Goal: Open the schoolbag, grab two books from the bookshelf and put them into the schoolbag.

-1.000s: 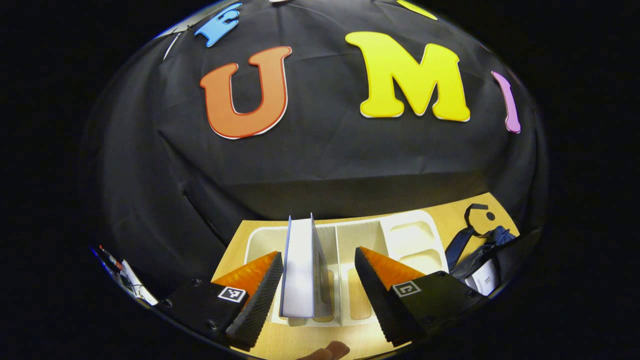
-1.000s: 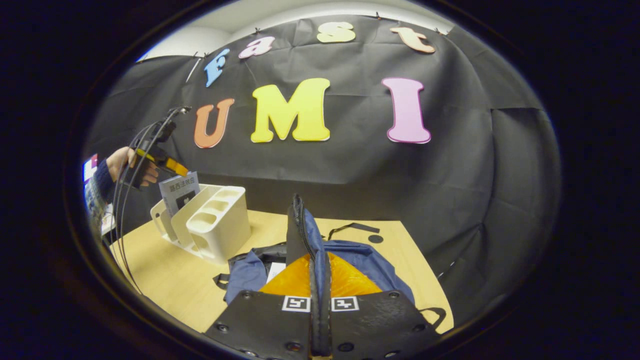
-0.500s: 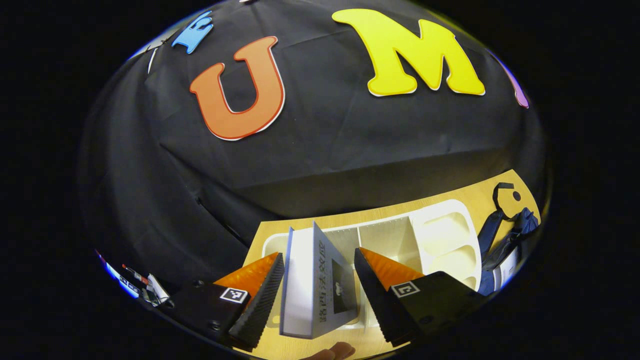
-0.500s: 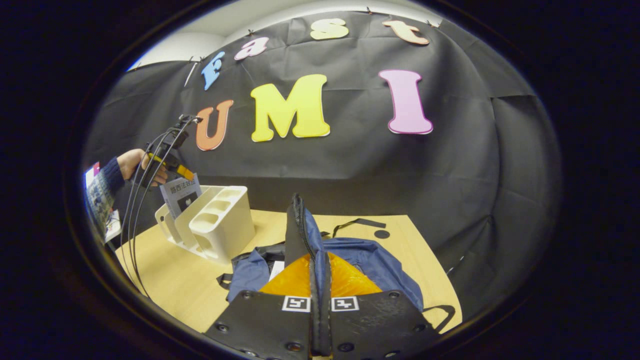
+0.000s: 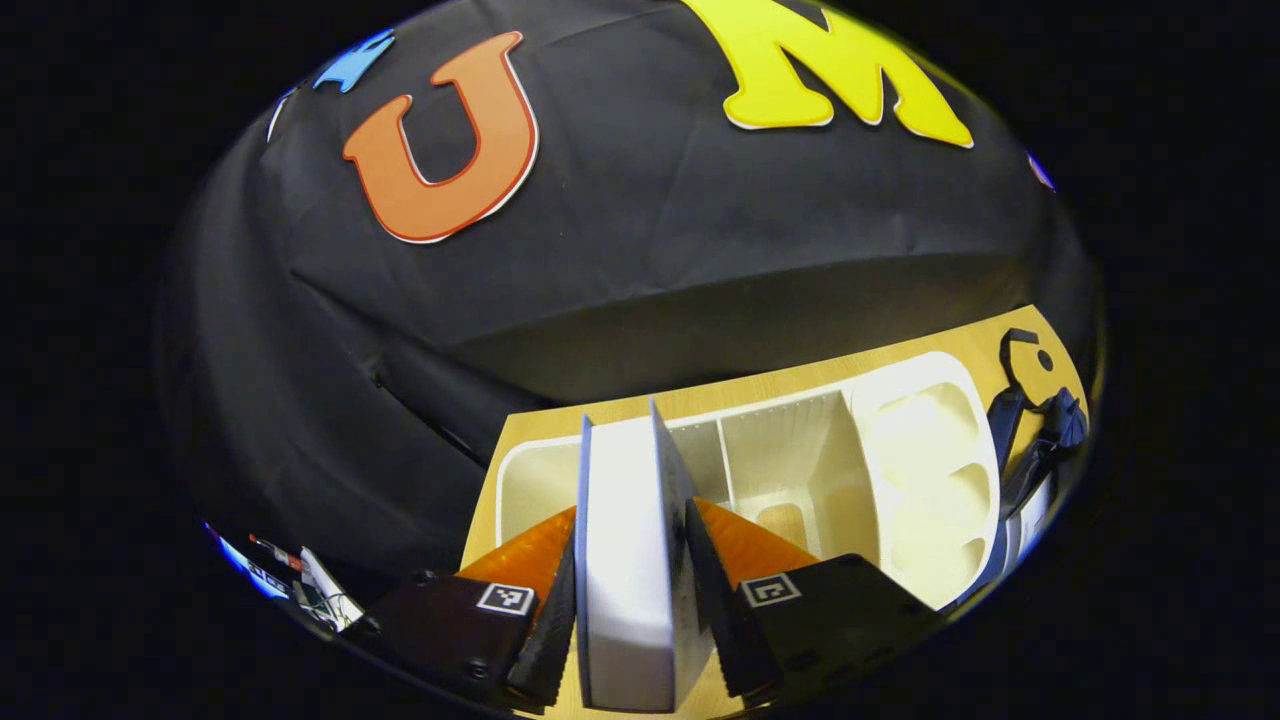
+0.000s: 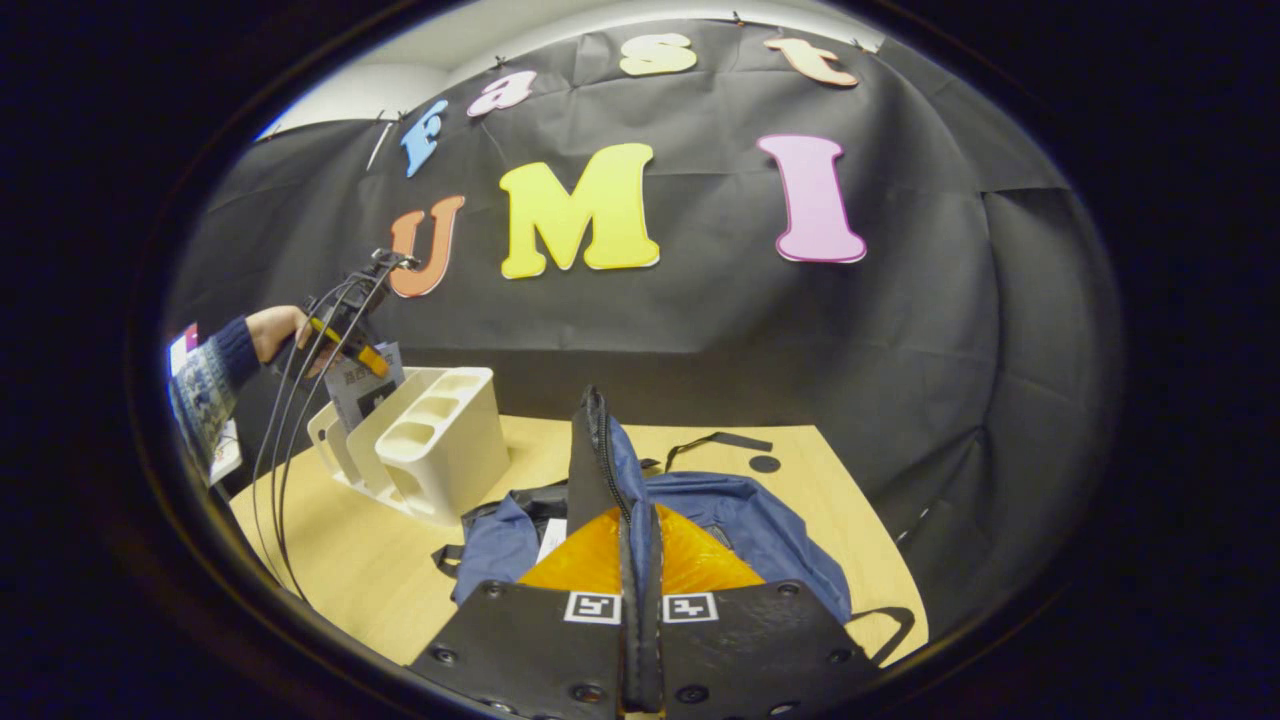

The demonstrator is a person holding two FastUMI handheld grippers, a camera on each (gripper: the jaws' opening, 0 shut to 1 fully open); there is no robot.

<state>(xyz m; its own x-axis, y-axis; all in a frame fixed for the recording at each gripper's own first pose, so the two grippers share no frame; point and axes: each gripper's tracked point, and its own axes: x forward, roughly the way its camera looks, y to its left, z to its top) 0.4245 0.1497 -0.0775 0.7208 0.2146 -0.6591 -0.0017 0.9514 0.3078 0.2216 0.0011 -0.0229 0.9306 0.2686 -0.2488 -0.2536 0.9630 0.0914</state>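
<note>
one book stands clamped between the fingers of the left gripper, both ridged pads pressing flat on its covers, its page edge facing the camera and its lower end down in a slot of the white bookshelf; in the right gripper view the left gripper shows far off at the shelf, held by a hand in a dark sleeve, with the book poking up out of the compartments. the right gripper is clenched on the blue schoolbag, its two fingers pinching a raised fold of fabric along the zipper edge so that the flap stands upright over the wooden table; whether the mouth is open wide enough is hard to judge from here, since the gripper hides most of the opening. by my reading the step in hand is the first fetch: the book is gripped but not yet out of the shelf, and none appears to be in the bag. the next move calls for a straight lift until the bottom edge clears the divider walls, then a carry across to the bag, which lies well apart to the right, and a tilt so the book slides in beside the held flap. the shelf looks light, so a crooked pull might drag it along with the book, and the right hand should keep the flap taut
</note>
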